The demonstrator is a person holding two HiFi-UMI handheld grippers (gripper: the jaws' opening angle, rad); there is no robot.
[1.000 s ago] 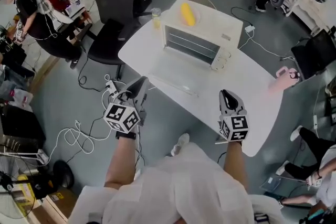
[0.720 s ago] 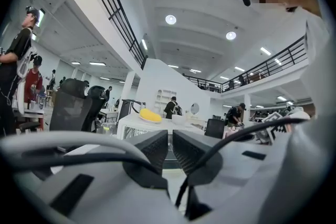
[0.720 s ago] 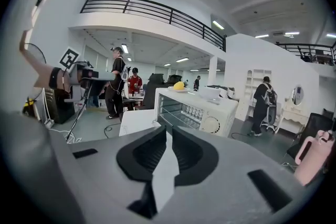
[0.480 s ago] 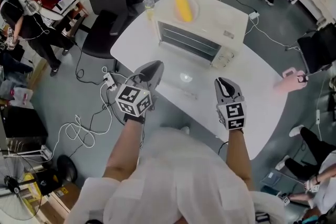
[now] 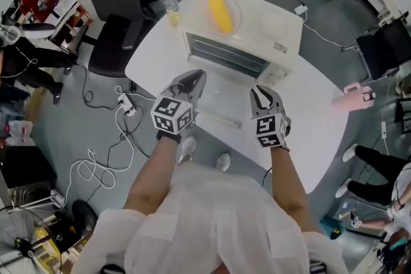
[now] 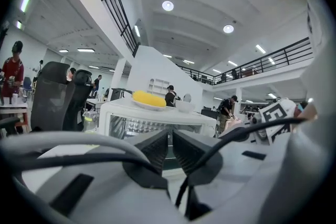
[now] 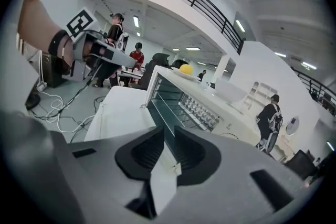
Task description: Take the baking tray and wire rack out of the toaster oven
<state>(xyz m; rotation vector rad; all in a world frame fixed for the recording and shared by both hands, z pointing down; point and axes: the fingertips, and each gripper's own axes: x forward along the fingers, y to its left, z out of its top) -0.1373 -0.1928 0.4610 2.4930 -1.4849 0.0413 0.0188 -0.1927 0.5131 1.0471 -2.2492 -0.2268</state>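
Just one toaster oven (image 5: pixel 257 48), one corncob (image 5: pixel 220 13).

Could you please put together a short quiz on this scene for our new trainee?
1. True or false: the door of the toaster oven is closed.
2. What lies on top of the oven? A) a yellow corn cob B) a red apple C) a spoon
3. Fill in: the left tongs are ____ and empty.
Key: 1 false; 2 A; 3 shut.
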